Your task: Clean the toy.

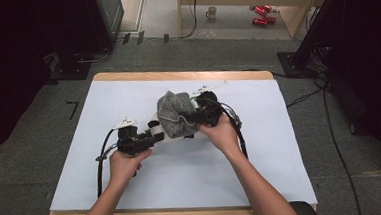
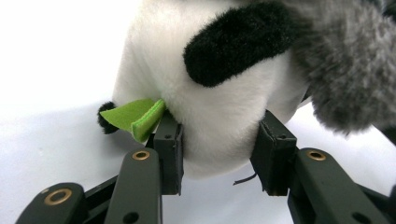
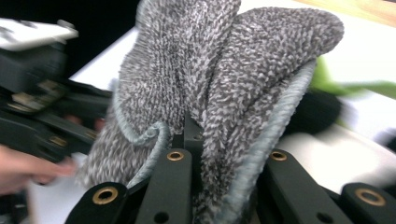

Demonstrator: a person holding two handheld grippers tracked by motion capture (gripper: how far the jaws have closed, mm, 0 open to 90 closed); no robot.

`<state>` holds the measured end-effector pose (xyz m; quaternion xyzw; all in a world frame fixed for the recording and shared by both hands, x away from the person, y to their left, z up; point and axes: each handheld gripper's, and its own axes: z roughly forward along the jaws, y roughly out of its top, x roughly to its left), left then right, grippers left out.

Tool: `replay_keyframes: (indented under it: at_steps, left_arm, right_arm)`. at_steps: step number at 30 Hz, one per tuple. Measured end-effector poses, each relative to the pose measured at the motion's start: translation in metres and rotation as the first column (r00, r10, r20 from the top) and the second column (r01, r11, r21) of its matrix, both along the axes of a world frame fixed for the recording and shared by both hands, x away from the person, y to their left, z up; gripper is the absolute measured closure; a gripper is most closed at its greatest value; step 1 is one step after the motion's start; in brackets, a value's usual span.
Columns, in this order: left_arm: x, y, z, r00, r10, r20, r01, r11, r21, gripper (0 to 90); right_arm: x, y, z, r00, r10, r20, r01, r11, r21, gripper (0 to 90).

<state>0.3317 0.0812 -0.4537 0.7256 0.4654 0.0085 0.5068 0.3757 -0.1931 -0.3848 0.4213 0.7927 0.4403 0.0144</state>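
Left tool (image 1: 153,138) clamped on the white-and-black plush panda toy (image 2: 219,93), mid-worktop (image 1: 127,96). Right tool (image 1: 195,118) pinched shut on the grey knitted fabric cap (image 1: 173,111) sitting over the panda's far end. Risk: the knit slips from that thin pinch, or the soft plush squirms out under pull.

Overhead view of table (image 1: 133,191); both tool cameras close on plush panda (image 2: 219,116).

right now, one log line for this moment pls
left tongs: shut on black-and-white plush panda toy | right tongs: shut on grey knitted cloth | cloth over panda
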Motion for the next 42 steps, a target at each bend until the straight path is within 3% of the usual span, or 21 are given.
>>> replay_keyframes:
  at_steps: [4,10,13,21,30,33,37,40,42]
  left_arm:
    - [0.002,-0.001,0.002,0.9998,-0.010,0.020,0.010,0.9999,0.004,59.1]
    - [0.011,0.005,0.001,0.9998,-0.018,0.001,0.018,0.9998,-0.001,59.2]
    - [0.014,0.008,0.001,0.9996,-0.025,-0.008,0.025,0.9997,-0.007,59.3]
    - [0.025,0.011,0.004,0.9987,-0.046,-0.020,0.046,0.9989,0.009,59.3]
    - [0.032,0.012,0.005,0.9984,-0.048,-0.030,0.048,0.9988,0.001,59.5]
    - [0.036,0.015,0.005,0.9977,-0.046,-0.050,0.046,0.9989,-0.008,59.5]
    - [0.040,0.016,0.005,0.9969,-0.040,-0.069,0.039,0.9992,-0.007,59.8]
    - [0.044,0.021,0.005,0.9954,-0.032,-0.091,0.031,0.9994,-0.012,60.2]
    - [0.046,0.022,0.004,0.9953,-0.034,-0.091,0.032,0.9993,-0.019,60.2]
  right_arm:
    - [0.004,-0.013,-0.002,0.9995,-0.016,-0.025,0.017,0.999,0.032,80.5]
    - [0.006,-0.032,0.002,0.9982,-0.059,-0.014,0.059,0.998,0.036,80.4]
    - [0.007,-0.052,0.005,0.9938,-0.110,-0.018,0.111,0.992,0.058,80.5]
    - [0.005,-0.067,0.003,0.9907,-0.135,-0.018,0.136,0.987,0.081,80.7]
    - [0.001,-0.092,0.000,0.9798,-0.198,-0.029,0.200,0.975,0.100,80.6]
    - [0.000,-0.098,0.000,0.9733,-0.229,-0.011,0.229,0.971,0.073,80.4]
    - [-0.001,-0.108,-0.008,0.9637,-0.266,-0.019,0.267,0.963,0.041,80.5]
    - [0.000,-0.119,-0.014,0.9495,-0.312,-0.038,0.312,0.950,0.002,80.6]
    - [-0.001,-0.127,-0.015,0.9442,-0.326,-0.050,0.327,0.945,0.021,80.6]
